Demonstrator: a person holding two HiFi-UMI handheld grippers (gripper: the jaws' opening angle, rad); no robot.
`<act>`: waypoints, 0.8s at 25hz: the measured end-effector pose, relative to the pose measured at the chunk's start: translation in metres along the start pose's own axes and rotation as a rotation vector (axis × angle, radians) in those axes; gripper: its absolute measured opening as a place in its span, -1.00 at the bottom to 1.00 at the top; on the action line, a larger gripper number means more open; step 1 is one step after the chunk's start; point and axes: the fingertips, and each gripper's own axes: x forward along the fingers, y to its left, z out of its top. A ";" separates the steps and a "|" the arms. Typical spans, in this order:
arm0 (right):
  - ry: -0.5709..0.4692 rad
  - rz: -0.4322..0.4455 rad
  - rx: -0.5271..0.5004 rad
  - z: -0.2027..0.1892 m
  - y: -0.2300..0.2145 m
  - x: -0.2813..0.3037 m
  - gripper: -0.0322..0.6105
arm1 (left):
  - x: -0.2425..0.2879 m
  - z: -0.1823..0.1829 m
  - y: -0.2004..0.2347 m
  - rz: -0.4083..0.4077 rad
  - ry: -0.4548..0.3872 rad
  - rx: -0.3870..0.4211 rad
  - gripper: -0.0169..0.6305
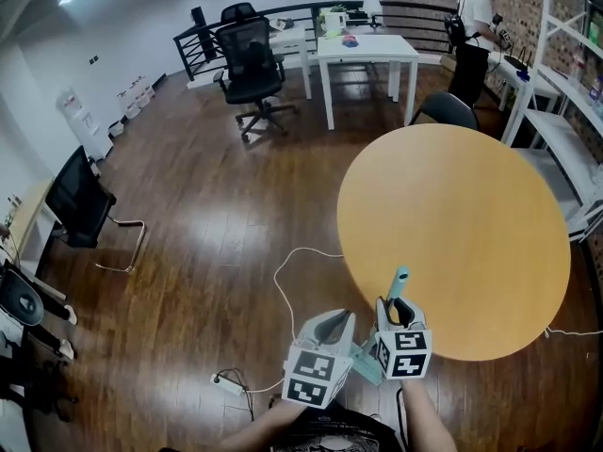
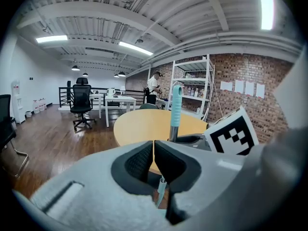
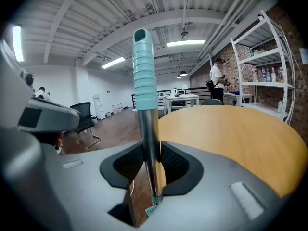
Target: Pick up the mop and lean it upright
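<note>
In the head view the two grippers are hanging side by side just off the near edge of the round wooden table [image 1: 471,215]; the left gripper [image 1: 330,332] is sitting just beside the right gripper [image 1: 399,311]; the mop [image 1: 399,282] is showing only as a teal handle tip poking up out of the right one, over the table's rim; a white cable [image 1: 283,285] is trailing across the dark wood floor [image 1: 207,215]; farther off a black office chair [image 1: 250,64] is standing by a white desk [image 1: 367,50], and a person [image 1: 474,40] is standing near the shelving.

In the left gripper view the left gripper [image 2: 153,159] is keeping its jaws pressed together with nothing between them; the mop [image 2: 176,107] is rising upright just beyond, beside the right gripper's marker cube [image 2: 231,134].

In the right gripper view the right gripper [image 3: 150,163] is clamping the mop [image 3: 143,76] on its bare metal shaft, just below the ribbed teal grip; the handle is pointing almost straight up, with the table [image 3: 231,134] lying behind it.
</note>
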 end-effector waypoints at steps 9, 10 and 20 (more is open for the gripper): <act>-0.005 -0.012 -0.012 -0.010 0.000 -0.042 -0.57 | -0.007 0.005 -0.011 0.008 -0.046 -0.041 -0.91; -0.015 -0.008 -0.016 -0.008 0.002 -0.049 -0.57 | -0.009 0.005 -0.012 0.012 -0.051 -0.046 -0.91; -0.149 0.039 -0.063 0.046 0.017 -0.117 -0.57 | -0.029 -0.005 -0.025 0.053 -0.074 -0.088 -0.91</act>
